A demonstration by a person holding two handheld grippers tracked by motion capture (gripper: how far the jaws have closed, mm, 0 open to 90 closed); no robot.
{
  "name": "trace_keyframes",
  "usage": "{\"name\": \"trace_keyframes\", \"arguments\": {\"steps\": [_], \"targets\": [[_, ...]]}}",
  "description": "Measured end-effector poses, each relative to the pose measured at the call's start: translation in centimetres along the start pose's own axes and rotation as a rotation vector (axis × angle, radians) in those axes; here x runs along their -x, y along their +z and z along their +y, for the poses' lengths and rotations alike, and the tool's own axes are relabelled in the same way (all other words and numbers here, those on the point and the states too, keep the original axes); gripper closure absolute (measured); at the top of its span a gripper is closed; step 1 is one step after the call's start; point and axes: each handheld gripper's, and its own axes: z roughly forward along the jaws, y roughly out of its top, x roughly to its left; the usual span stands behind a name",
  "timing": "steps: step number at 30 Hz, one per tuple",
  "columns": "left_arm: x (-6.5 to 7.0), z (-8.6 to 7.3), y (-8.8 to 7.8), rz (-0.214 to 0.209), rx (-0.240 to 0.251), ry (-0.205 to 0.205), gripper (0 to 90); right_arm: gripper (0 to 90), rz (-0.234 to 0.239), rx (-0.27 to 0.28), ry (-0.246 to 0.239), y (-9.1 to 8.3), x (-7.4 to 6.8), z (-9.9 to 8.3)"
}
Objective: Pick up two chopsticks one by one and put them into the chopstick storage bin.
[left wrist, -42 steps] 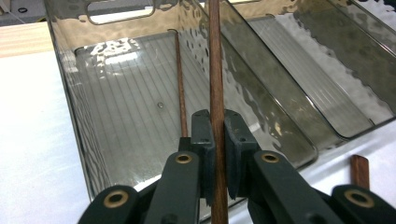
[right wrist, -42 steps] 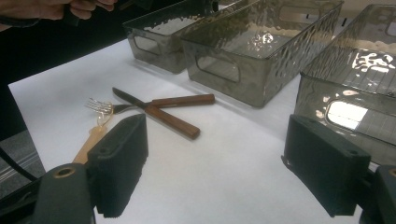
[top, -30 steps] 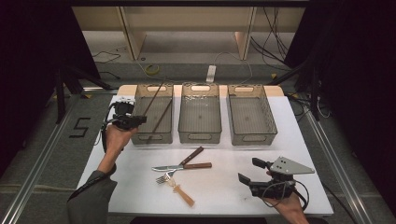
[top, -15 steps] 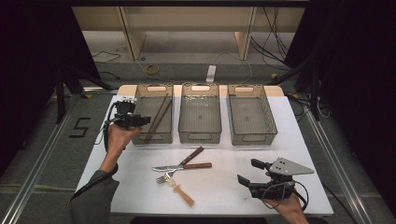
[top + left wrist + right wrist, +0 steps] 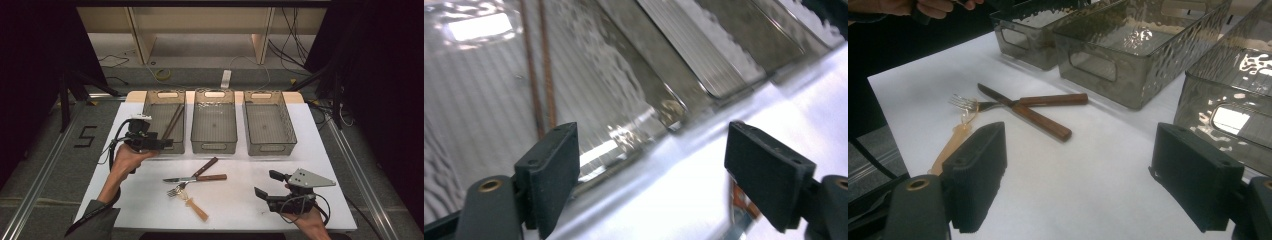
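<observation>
On the white table [image 5: 150, 200], near its front middle, lies a small heap of cutlery: a knife with a brown wooden handle [image 5: 192, 178], a second wooden-handled piece [image 5: 205, 167] crossing it, and a fork with a pale tan handle [image 5: 189, 198] whose tines touch the knife blade. In the right gripper view the same knife [image 5: 1048, 100] and crossing piece [image 5: 1038, 119] lie in an X, with the fork [image 5: 955, 137] just beside them on the near side.

Behind the cutlery, three smoky translucent bins stand side by side across the table. The left bin [image 5: 148, 120] holds a pair of brown chopsticks [image 5: 172, 122] lying slanted; the middle bin [image 5: 214, 145] and the right bin [image 5: 270, 147] look bare inside.

The left gripper [image 5: 162, 143] is held at the left bin's front rim, to the left of and behind the cutlery and well apart from it. Its jaws stand wide apart with nothing between them; in the left gripper view they frame the bin's front wall [image 5: 644, 115], with the chopsticks [image 5: 544, 70] seen through the plastic.

The right gripper [image 5: 270, 185] is near the table's front right corner, to the right of the cutlery, with bare table between. Its jaws are also spread wide and hold nothing, pointing leftward towards the cutlery. A grey three-cornered plate [image 5: 310, 178] sits on top of it.
</observation>
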Motion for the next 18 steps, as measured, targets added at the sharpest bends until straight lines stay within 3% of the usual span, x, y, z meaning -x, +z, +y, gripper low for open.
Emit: {"name": "trace_keyframes", "arguments": {"steps": [8, 18], "targets": [[2.8, -0.5, -0.1, -0.026, -0.053, 0.132, 16.1, 22.6, -0.001, -0.008, -0.006, 0.1, 0.0, 0.0], [5.3, -1.3, -0.1, -0.068, -0.085, 0.211, 15.3, 22.4, -0.001, -0.019, -0.004, 0.3, 0.2, -0.2]]}}
